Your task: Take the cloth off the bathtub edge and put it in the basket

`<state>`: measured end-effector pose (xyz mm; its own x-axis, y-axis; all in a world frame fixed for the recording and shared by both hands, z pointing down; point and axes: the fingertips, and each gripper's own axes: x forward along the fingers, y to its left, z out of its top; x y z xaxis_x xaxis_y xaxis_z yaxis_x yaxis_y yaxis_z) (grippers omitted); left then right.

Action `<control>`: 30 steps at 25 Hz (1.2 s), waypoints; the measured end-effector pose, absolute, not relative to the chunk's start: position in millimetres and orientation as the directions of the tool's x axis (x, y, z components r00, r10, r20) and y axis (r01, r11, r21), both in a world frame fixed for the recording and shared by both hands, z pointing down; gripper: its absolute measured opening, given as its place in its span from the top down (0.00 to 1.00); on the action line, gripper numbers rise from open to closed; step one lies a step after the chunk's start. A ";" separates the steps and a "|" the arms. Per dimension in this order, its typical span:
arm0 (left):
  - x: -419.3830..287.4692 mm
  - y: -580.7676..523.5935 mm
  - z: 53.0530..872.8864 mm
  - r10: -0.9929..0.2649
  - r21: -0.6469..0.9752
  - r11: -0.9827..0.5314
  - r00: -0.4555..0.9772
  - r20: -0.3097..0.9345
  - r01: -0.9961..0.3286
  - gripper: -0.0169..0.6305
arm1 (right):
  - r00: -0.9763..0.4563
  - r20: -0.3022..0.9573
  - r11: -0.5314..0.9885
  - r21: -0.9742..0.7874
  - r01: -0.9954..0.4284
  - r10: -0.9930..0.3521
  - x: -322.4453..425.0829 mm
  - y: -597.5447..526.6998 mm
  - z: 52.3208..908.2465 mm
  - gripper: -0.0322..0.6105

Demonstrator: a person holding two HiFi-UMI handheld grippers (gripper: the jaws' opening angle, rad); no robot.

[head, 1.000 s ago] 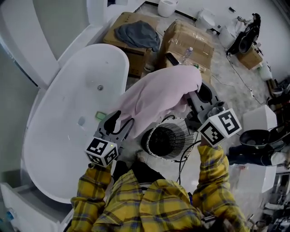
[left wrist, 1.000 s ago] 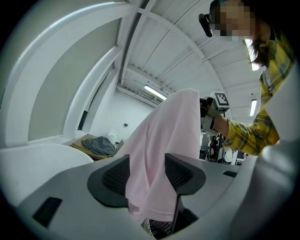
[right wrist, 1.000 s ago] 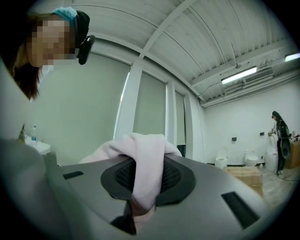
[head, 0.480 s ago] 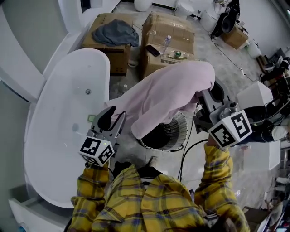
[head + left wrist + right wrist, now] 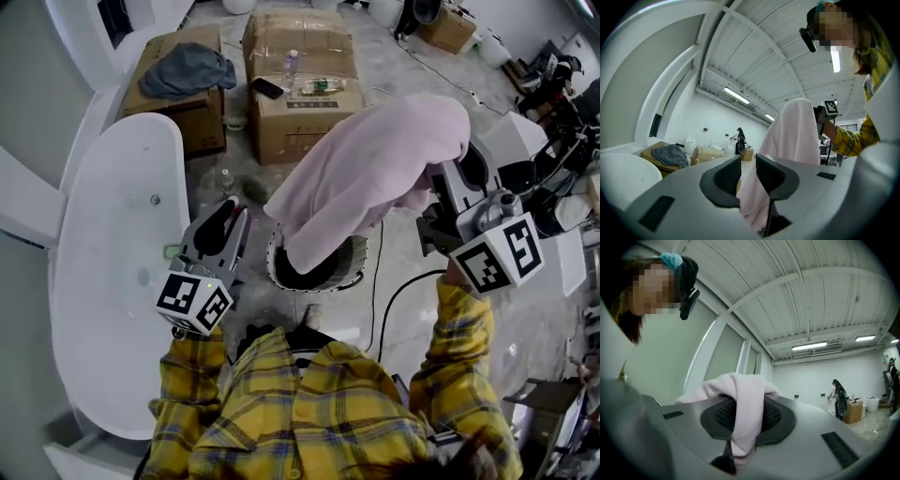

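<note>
1. Since a second ago, you have swung the cloth (image 5: 370, 173) clear of the bathtub (image 5: 103, 309). It now hangs over the basket (image 5: 352, 270).
2. Cardboard boxes (image 5: 295, 89) and a grey garment (image 5: 187, 67) lie beyond your fingertips.
3. Your right gripper (image 5: 745, 413) is clamped on a fold of cloth, which drapes over its fingers.
4. Your left gripper (image 5: 231, 217) has just been closing its jaws. They stand slightly apart on nothing, and the cloth hangs just beyond them.
</note>
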<state>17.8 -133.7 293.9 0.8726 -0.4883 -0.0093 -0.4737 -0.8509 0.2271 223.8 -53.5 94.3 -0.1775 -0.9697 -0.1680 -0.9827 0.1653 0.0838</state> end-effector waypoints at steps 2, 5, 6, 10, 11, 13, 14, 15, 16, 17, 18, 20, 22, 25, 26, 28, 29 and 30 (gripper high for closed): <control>33.8 -126.8 293.0 -0.462 0.218 -0.866 0.887 -0.004 -0.450 0.81 | -0.143 -0.165 0.131 0.086 -0.988 -0.976 238.8 -41.4 96.4 0.82; 52.7 -117.9 295.6 -0.436 0.216 -0.878 0.900 0.005 -0.426 0.83 | -0.108 -0.146 0.096 0.087 -0.992 -0.983 257.2 -29.7 106.3 0.82; 58.2 -115.5 297.3 -0.429 0.216 -0.881 0.903 0.011 -0.421 0.84 | -0.099 -0.135 0.088 0.089 -0.992 -0.986 262.5 -27.3 111.3 0.82; 75.8 -108.1 304.8 -0.408 0.212 -0.889 0.912 0.038 -0.407 0.86 | -0.067 -0.087 0.060 0.082 -0.995 -0.994 281.6 -18.3 133.2 0.82; 78.6 -106.3 307.1 -0.404 0.211 -0.890 0.913 0.045 -0.404 0.87 | -0.061 -0.079 0.055 0.074 -0.996 -0.995 285.3 -15.4 138.4 0.82; 83.3 -103.0 311.5 -0.399 0.212 -0.891 0.915 0.058 -0.402 0.88 | -0.050 -0.067 0.047 0.053 -0.997 -0.996 292.1 -10.0 147.7 0.82; 85.5 -101.1 313.7 -0.397 0.212 -0.891 0.915 0.064 -0.401 0.88 | -0.046 -0.061 0.043 0.042 -0.998 -0.997 295.4 -7.7 152.3 0.81; 87.7 -98.9 316.0 -0.395 0.213 -0.891 0.916 0.069 -0.400 0.88 | -0.042 -0.055 0.040 0.030 -0.999 -0.998 298.5 -5.6 157.6 0.82; 89.7 -96.6 318.6 -0.392 0.214 -0.892 0.917 0.076 -0.399 0.89 | -0.039 -0.048 0.038 0.018 -0.999 -0.998 301.2 -4.0 163.8 0.82; 91.3 -94.6 321.5 -0.389 0.214 -0.892 0.917 0.082 -0.398 0.89 | -0.037 -0.039 0.036 0.005 -0.999 -0.999 303.2 -3.0 171.1 0.82; 92.5 -93.3 324.3 -0.387 0.214 -0.892 0.918 0.089 -0.397 0.89 | -0.035 -0.029 0.035 -0.009 -0.999 -0.999 304.7 -2.8 179.5 0.81; 94.1 -92.4 329.5 -0.386 0.220 -0.890 0.917 0.103 -0.399 0.90 | -0.034 0.001 0.034 -0.036 -0.999 -0.999 306.0 -3.8 199.7 0.81; 96.2 -92.0 334.7 -0.384 0.236 -0.885 0.916 0.113 -0.400 0.90 | -0.039 0.044 0.036 -0.059 -0.998 -0.998 305.8 -5.9 224.1 0.82; 100.4 -93.1 342.7 -0.383 0.252 -0.880 0.915 0.128 -0.403 0.91 | -0.059 0.132 0.049 -0.079 -0.996 -0.989 301.0 -12.9 265.9 0.81; 101.3 -93.7 346.0 -0.383 0.253 -0.878 0.914 0.137 -0.406 0.91 | -0.066 0.164 0.052 -0.085 -0.995 -0.984 298.1 -15.6 280.4 0.81; 102.3 -94.2 354.6 -0.384 0.254 -0.874 0.910 0.156 -0.413 0.91 | -0.083 0.225 0.061 -0.101 -0.993 -0.971 291.5 -19.3 310.3 0.81; 102.6 -94.0 359.8 -0.387 0.257 -0.871 0.907 0.167 -0.419 0.91 | -0.092 0.253 0.066 -0.109 -0.992 -0.963 288.5 -20.1 325.8 0.81; 103.0 -93.8 365.1 -0.390 0.261 -0.867 0.904 0.178 -0.425 0.91 | -0.102 0.282 0.071 -0.118 -0.990 -0.954 285.8 -20.5 341.6 0.81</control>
